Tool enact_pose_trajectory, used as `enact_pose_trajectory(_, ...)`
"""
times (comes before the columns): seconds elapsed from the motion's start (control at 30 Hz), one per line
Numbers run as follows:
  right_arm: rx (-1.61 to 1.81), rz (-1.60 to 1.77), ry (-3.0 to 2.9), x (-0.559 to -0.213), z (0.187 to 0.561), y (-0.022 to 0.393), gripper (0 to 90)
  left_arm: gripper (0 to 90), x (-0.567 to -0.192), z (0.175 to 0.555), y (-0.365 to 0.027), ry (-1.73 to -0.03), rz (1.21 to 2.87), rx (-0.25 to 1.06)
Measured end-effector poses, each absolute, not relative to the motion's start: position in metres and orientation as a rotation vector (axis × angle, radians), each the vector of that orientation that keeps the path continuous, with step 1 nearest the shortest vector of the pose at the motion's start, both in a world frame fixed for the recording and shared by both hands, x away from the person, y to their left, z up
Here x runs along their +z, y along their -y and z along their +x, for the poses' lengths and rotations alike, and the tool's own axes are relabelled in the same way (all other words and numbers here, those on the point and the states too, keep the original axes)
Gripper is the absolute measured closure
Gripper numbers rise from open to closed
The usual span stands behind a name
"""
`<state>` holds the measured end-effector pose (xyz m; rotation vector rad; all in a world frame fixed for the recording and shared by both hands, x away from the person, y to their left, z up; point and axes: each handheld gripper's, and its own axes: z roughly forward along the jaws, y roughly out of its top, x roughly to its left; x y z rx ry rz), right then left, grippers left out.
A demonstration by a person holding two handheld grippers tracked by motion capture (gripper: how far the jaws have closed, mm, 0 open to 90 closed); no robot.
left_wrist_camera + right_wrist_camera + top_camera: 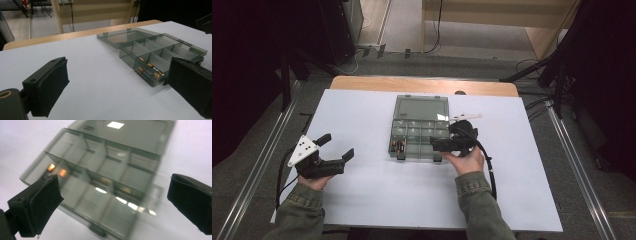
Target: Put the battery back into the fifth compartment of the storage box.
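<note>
While I held a gripper in each hand over the white tabletop (362,200), a smoky clear plastic organiser box (419,135) sat at its middle, lid (421,107) folded flat open behind its grid of compartments. Batteries (150,73) lay in the near-left compartment. My left gripper (335,150) hovered well to the box's left, jaws apart and empty. My right gripper (438,145) hung over the box's near-right corner, jaws apart and empty too. I judged the box light, stiff, brittle and slippery, likely to skid, best taken by its outer wall, never the thin lid.
</note>
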<state>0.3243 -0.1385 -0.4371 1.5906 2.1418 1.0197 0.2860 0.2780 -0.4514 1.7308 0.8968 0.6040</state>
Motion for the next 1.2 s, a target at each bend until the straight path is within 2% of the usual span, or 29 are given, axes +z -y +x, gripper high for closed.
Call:
enact_pose_trajectory(0.47, 0.988, 1.572, -2.089, -0.461, 0.285, 0.216, 0.0, 3.7, -0.452, 0.285, -0.275, -0.896, 1.738, 0.612)
enact_pose_trajectory(0.77, 1.111, 1.458, -1.978, -0.471, 0.255, 0.239, 0.0, 3.7, -0.453, 0.284, -0.274, -0.890, 1.748, 0.607)
enact_pose_trajectory(1.2, 1.270, 1.376, -1.853, -0.479, 0.231, 0.265, 0.0, 3.7, -0.453, 0.284, -0.274, -0.888, 1.758, 0.607)
